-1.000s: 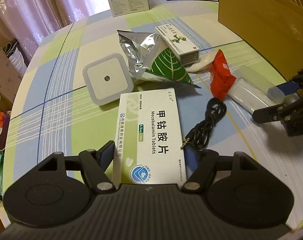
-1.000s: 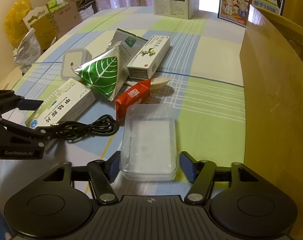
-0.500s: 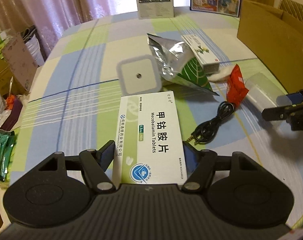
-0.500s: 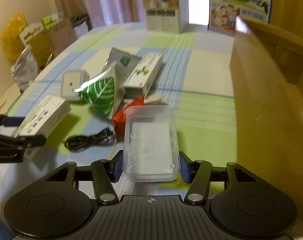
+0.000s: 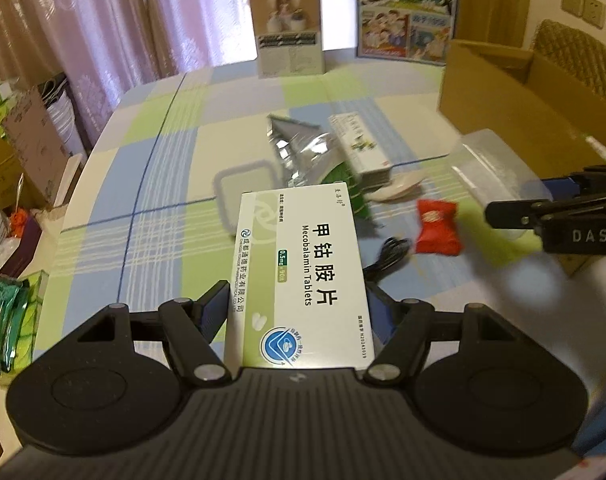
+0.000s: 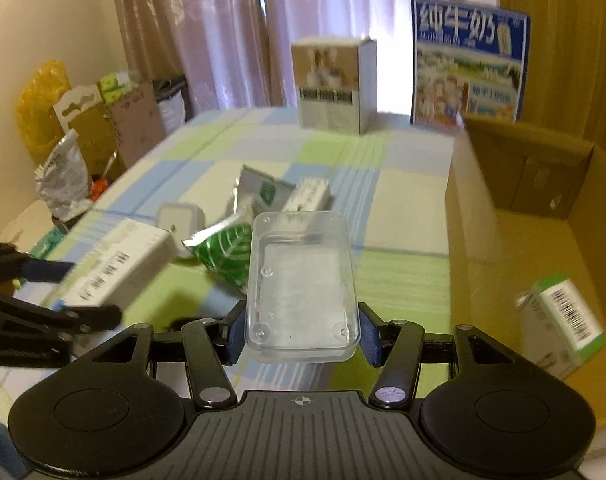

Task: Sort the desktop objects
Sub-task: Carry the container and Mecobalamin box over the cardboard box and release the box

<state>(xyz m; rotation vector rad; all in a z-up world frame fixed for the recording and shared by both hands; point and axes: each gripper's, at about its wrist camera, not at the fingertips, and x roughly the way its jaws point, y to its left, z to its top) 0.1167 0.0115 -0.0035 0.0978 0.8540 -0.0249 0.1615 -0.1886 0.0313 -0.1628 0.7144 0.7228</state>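
Left gripper (image 5: 299, 312) clamps Mecobalamin tablet box (image 5: 301, 276) by long sides, clear of table. Right gripper (image 6: 301, 338), jaws just closed, pinches clear plastic container (image 6: 301, 284); cardboard box (image 6: 543, 248) right of jaws, likely drop-off.

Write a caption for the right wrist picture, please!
Right gripper lifts a clear plastic box above the checked table, beside an open cardboard box.

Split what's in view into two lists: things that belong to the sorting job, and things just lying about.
Part of the job:
left gripper holding the tablet box
right gripper holding the clear plastic box
cardboard box
red packet, foil pouch, black cable

Lying about:
milk poster
brown carton
curtains
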